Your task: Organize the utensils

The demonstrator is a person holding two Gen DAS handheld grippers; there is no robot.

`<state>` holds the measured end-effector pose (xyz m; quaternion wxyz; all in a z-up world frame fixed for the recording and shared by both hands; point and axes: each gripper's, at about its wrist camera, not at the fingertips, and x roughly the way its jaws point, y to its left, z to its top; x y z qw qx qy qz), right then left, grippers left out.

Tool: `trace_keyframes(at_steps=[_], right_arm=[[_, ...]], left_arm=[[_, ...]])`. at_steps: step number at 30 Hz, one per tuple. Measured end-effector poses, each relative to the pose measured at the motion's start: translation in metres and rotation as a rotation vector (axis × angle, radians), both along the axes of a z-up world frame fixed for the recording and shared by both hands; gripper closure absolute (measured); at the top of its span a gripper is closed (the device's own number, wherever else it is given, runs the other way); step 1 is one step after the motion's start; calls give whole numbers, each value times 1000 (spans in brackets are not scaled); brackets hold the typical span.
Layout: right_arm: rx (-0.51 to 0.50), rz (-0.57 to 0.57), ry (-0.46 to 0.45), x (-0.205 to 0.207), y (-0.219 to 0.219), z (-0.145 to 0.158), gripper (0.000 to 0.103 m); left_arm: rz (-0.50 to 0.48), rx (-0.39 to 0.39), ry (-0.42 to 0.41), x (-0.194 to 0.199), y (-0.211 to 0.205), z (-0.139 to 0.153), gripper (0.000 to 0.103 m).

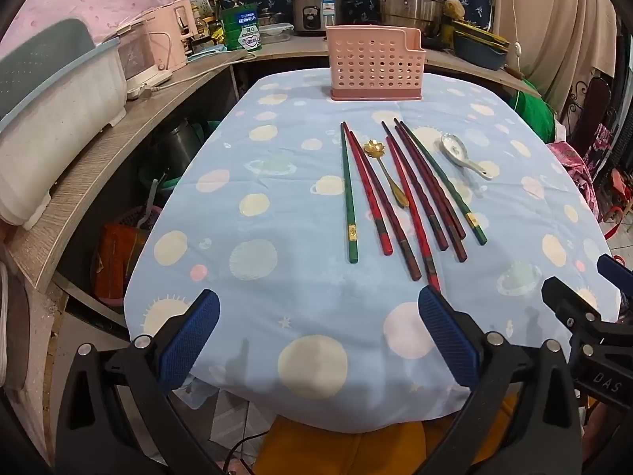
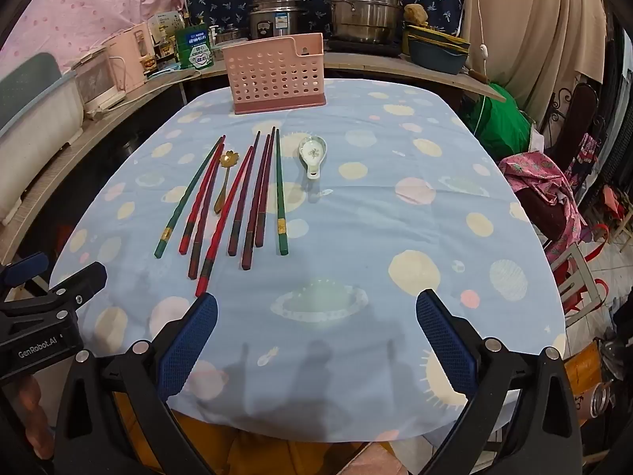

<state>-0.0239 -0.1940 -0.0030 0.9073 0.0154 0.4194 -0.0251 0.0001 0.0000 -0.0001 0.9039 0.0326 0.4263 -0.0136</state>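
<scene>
Chopsticks (image 1: 399, 194), red, dark and green: laid side by side mid-table on the planet-print cloth (image 1: 277, 182). Gold flower spoon (image 1: 385, 170): among them. White ceramic spoon (image 1: 463, 154): just to their right. Pink perforated holder (image 1: 374, 65): upright at the far edge. My left gripper (image 1: 318, 340) and right gripper (image 2: 316, 342): both spread wide, holding nothing, at the near edge.
</scene>
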Motion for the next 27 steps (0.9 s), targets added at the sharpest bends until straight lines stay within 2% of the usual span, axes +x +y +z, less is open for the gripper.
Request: trace_keyframes(at_steps=[27], right_arm=[[1, -3, -4, 0, 0, 1, 7]], left_arm=[[7, 9, 4, 1, 4, -1, 7]])
